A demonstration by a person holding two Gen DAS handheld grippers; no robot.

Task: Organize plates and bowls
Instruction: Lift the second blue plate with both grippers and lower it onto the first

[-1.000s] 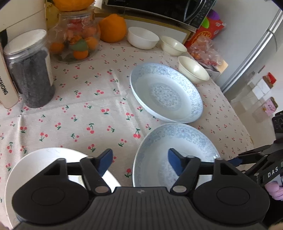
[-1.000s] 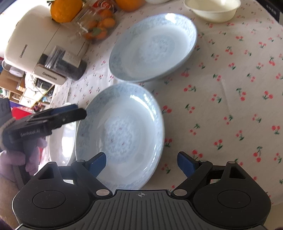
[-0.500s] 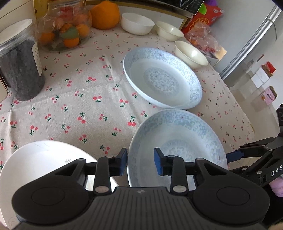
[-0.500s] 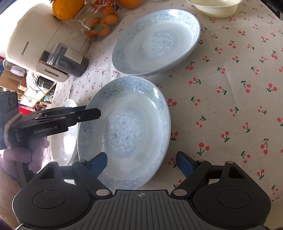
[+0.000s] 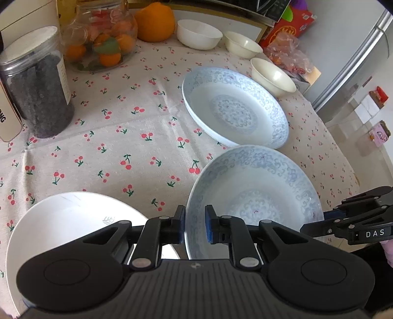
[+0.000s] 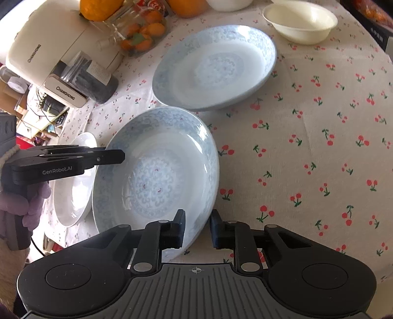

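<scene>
Your left hand-held gripper [image 5: 194, 227] and right hand-held gripper [image 6: 196, 229] have just been closing; both now pinch opposite rims of the near blue-patterned plate [image 5: 255, 196].

My left gripper [image 5: 194, 227] and right gripper [image 6: 196, 229] are matt black plastic with blue rubbery pads and small bright metal pins. The near blue-patterned plate [image 5: 255, 196] is glazed ceramic, smooth and glossy, as is the far blue-patterned plate [image 5: 235, 108]. The white plate [image 5: 61, 220] has a softer sheen. The cherry-print tablecloth [image 5: 122, 137] on my counter is matt woven cloth, creased. The dark-filled jar [image 5: 36, 86] is clear plastic; the cream bowl [image 6: 299, 22] looks smooth, semi-gloss.
</scene>
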